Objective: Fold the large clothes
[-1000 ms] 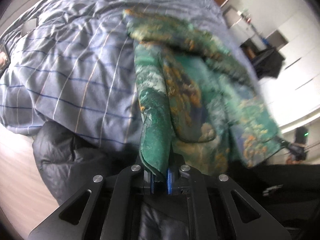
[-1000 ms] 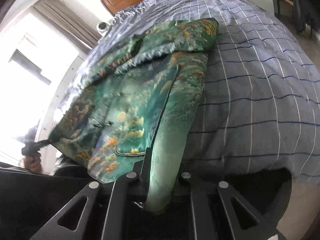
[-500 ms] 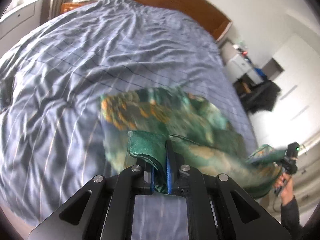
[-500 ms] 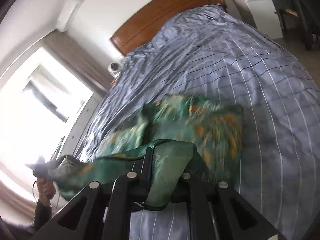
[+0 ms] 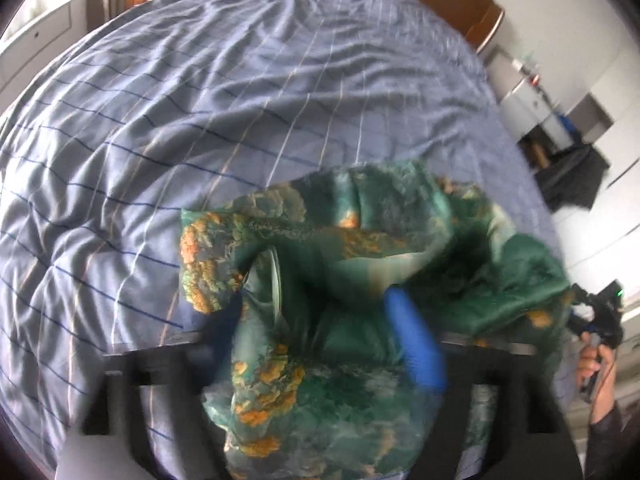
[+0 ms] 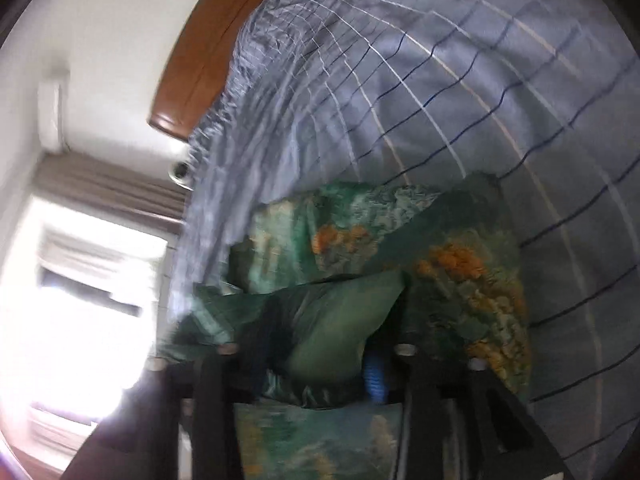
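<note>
On one wrinkled blue checked bedspread (image 5: 200,120) lay one silky green garment (image 5: 360,240) with orange patches, bunched toward six o'clock, while two grippers had just been opening, the left gripper (image 5: 320,340) spread wide and the right gripper (image 6: 320,360) partly apart, cloth lying loosely between both.

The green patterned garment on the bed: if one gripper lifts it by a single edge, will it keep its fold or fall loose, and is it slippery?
The green patterned garment will probably fall loose: it lies bunched in soft, sagging folds on the striped bedcover. Its surface looks sheen and smooth, so it may be slippery and slide from a light grip. It seems thin, hence likely light.
</note>
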A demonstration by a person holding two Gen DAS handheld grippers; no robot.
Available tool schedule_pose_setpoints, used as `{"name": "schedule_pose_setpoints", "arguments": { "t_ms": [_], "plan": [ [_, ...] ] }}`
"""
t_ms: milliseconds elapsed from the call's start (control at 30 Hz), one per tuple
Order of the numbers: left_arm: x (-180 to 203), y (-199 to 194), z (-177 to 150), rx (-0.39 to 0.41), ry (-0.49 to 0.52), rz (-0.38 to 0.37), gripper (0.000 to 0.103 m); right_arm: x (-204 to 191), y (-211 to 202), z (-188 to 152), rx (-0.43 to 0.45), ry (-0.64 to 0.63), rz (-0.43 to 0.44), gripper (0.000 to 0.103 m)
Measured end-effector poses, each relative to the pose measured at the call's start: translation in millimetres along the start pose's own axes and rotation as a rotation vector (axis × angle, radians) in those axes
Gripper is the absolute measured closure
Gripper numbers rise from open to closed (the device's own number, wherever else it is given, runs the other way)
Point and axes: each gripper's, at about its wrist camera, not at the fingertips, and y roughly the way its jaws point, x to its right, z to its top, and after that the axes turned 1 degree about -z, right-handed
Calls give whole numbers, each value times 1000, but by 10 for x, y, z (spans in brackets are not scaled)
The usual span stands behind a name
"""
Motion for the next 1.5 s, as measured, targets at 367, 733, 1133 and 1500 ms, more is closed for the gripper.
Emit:
{"name": "schedule_pose_setpoints", "arguments": {
  "t_ms": [367,733,1133,1500],
  "plan": [
    [-182,219,-141,-95,140,75,6,-417,-294,55,14,-299,-163,23],
    [133,538,38,-72,124,167,93,-816,468,-160,-24,-532,-558,88],
    [580,500,455,269,271,405,93,-1530,209,113,350,-742,-659,90],
    [-112,1300,92,186,131,294,80,-416,1038,90,188,-599,-669,89]
  ]
}}
